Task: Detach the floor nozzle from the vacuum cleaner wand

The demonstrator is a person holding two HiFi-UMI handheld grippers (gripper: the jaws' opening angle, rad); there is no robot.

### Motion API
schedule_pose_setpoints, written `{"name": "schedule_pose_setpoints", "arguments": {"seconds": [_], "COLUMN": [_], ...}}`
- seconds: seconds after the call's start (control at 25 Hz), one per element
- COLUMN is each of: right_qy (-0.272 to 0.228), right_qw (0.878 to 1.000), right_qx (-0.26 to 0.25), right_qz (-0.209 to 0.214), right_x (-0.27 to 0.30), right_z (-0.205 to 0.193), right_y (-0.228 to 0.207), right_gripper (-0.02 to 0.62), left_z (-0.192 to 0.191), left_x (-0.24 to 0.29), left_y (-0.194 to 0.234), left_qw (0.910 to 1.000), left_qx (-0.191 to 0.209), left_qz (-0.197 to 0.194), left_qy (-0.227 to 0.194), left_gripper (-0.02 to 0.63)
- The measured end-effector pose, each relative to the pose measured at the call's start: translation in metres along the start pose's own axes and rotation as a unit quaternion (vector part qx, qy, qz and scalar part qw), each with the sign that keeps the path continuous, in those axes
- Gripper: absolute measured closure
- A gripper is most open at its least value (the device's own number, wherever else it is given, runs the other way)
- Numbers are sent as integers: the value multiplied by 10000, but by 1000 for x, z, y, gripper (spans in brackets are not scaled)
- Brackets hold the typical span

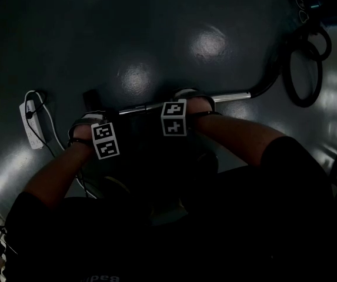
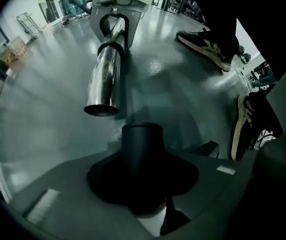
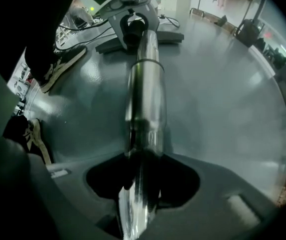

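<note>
The chrome wand [image 1: 227,97] lies level just above the dark floor. My right gripper [image 1: 183,107] is shut on it, and the tube runs straight out between the jaws [image 3: 145,99]. The wand's open end [image 2: 102,109] hangs free, a short gap from the black neck [image 2: 142,149] of the floor nozzle. My left gripper [image 1: 94,125] is shut on that neck. In the right gripper view, the flat nozzle head [image 3: 167,35] rests on the floor behind the left gripper [image 3: 132,4]. Both grippers point down.
A black hose [image 1: 303,69] coils from the wand to the vacuum body [image 1: 327,2] at the top right. A white power strip [image 1: 30,116] with its cable lies at the left. The person's shoes [image 2: 207,44] stand close beside the nozzle.
</note>
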State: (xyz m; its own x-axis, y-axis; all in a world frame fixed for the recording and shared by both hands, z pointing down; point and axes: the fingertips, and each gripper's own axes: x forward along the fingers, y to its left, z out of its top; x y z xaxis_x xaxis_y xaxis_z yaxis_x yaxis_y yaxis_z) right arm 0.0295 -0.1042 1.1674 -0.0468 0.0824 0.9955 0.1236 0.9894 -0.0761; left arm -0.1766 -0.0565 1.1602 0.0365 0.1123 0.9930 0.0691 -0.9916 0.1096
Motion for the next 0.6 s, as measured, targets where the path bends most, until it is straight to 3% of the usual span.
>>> {"name": "schedule_pose_setpoints", "arguments": {"seconds": [0.2,0.44,0.6], "right_qy": [-199,-441,-689], "right_qw": [9995,9968,9933], "right_qx": [74,324,737], "right_qz": [231,575,563], "right_x": [-3,-7,-22], "right_z": [2,3,9], "right_y": [4,18,13], "right_gripper": [426,333,287], "left_z": [4,9,11], "left_x": [1,-6,-23], "left_y": [-1,0,8], "left_qw": [9999,9959,9896], "left_qx": [9,-472,-919], "left_qz": [-136,-610,-692], "left_qy": [-97,-475,-862], "left_gripper": [442,388,353]}}
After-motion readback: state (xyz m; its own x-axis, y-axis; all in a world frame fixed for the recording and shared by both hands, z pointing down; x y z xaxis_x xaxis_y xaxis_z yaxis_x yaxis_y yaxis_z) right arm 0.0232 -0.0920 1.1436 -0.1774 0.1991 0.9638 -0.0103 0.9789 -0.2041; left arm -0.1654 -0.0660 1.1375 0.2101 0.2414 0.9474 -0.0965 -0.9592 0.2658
